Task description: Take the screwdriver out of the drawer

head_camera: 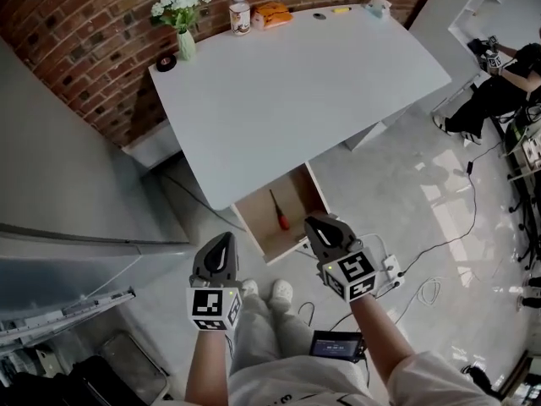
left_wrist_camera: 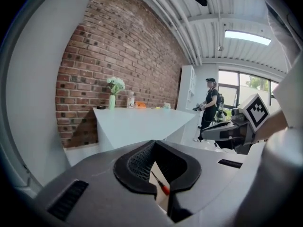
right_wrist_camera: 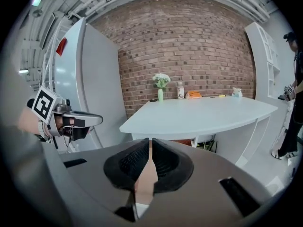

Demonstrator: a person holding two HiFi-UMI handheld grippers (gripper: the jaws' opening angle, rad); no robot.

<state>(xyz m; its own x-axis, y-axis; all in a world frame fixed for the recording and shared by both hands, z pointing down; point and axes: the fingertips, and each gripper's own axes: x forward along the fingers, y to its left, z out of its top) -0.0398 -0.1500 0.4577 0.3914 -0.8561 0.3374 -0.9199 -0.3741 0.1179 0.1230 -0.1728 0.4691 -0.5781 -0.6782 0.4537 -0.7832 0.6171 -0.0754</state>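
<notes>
Left gripper (head_camera: 224, 242) and right gripper (head_camera: 318, 224): fingers closed together, nothing between them, both just short of the open drawer (head_camera: 256, 228). The red-handled screwdriver (head_camera: 279, 210) lies inside the drawer, which projects from beneath the white tabletop (head_camera: 296, 91).

A: What bounds the room?
B: A red brick wall (head_camera: 84, 24) at the back, a pale glossy floor (head_camera: 406, 184), and a ribbed white ceiling (left_wrist_camera: 236, 56) with a lit strip light (left_wrist_camera: 248, 37).
A: Furniture?
B: A white table (head_camera: 296, 91) against the brick, a grey cabinet (head_camera: 59, 159) beside it, and white shelving (right_wrist_camera: 262, 65). A window (left_wrist_camera: 248, 86) admits daylight.
</notes>
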